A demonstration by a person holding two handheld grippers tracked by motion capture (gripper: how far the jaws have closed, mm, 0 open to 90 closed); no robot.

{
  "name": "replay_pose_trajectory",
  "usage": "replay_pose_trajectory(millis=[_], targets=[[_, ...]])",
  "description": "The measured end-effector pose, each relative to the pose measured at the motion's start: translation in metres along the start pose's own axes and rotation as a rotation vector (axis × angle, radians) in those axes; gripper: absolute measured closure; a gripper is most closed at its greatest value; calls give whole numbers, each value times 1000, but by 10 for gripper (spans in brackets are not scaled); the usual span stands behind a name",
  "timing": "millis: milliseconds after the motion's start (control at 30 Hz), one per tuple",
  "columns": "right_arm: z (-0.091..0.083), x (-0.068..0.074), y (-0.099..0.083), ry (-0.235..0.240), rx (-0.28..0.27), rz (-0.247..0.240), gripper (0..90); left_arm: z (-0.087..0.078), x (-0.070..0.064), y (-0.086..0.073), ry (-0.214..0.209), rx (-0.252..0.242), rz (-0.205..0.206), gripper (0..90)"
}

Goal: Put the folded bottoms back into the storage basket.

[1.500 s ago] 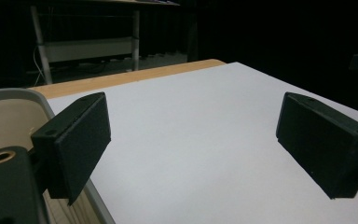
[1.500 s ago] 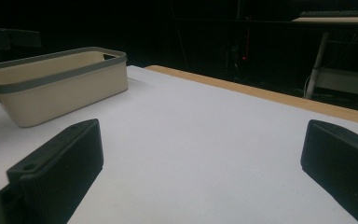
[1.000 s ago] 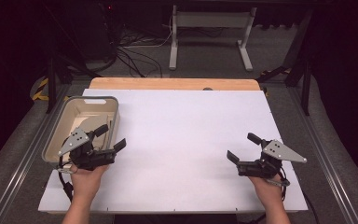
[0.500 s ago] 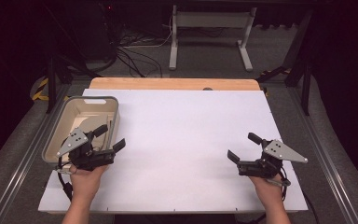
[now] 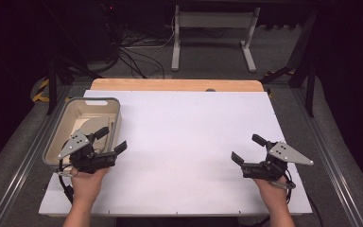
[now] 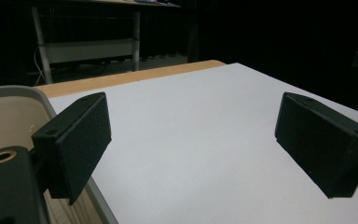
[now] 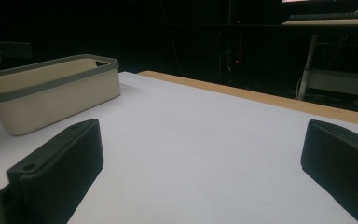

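With both tools' jaws spread wide and holding nothing, the left tool (image 5: 109, 141) hovers at the near right rim of the beige plastic bin with grey rim (image 5: 64, 124), so ease it squarely over that rim before closing, while the right tool (image 5: 246, 151) waits well apart over the white tabletop (image 5: 184, 137)

Left claw (image 5: 109, 141) and right claw (image 5: 248, 149), both gaping, empty, hand-held, well apart.

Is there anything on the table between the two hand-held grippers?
No. In the high view, just bare white tabletop lies between the left hand-held gripper and the right hand-held gripper. The beige bin sits beside the left one.
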State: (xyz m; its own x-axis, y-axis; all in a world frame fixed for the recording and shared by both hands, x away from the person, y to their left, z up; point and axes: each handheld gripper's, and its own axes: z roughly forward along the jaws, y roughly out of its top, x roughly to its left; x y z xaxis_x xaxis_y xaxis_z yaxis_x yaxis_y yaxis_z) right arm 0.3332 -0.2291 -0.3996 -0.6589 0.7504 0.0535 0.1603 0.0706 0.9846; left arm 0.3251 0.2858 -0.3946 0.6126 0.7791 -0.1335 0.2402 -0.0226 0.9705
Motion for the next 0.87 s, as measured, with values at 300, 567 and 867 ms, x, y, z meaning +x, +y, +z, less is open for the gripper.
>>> replay_pose_trajectory(millis=[300, 567, 867], targets=[[0, 0, 0, 0, 2, -2, 0, 1, 0, -1, 0, 2, 1, 115], [1, 0, -1, 3, 12, -2, 0, 1, 0, -1, 2, 2, -4, 113], [2, -2, -3, 17, 8, -4, 0, 1, 1, -2, -1, 4, -4, 112]])
